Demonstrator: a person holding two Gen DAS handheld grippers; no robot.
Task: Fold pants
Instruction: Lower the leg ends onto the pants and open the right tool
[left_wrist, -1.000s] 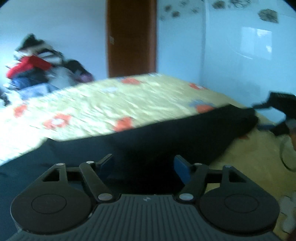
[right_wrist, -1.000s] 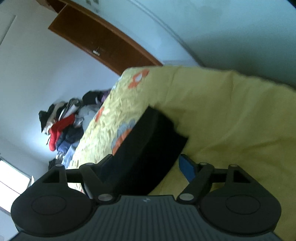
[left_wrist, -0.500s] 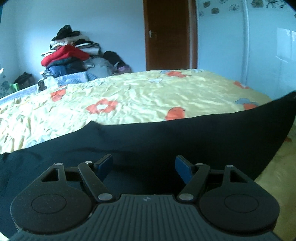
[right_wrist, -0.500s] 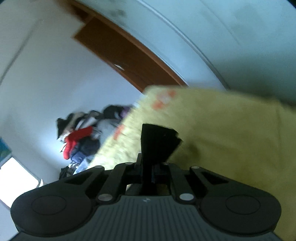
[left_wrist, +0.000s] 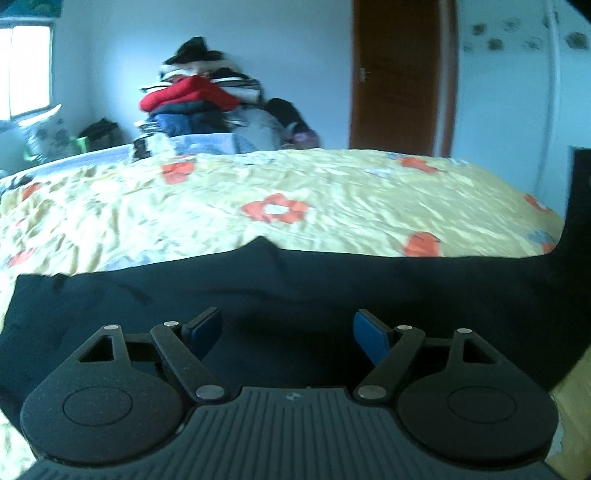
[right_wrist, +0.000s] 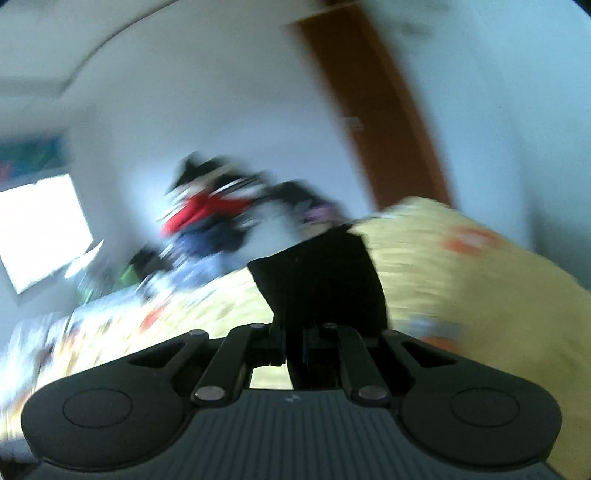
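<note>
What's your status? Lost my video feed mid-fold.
Right gripper shut on one end of the black pants, lifted off the bed. Left gripper open, over the pants. Nothing blocking the fold.

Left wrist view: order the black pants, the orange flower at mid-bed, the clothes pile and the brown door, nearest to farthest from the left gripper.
1. black pants, spread right under the open left gripper.
2. orange flower, mid-bed, just beyond the pants' edge.
3. clothes pile, past the bed's far edge, left of centre.
4. brown door, back wall, right; too close to call against the pile.
</note>
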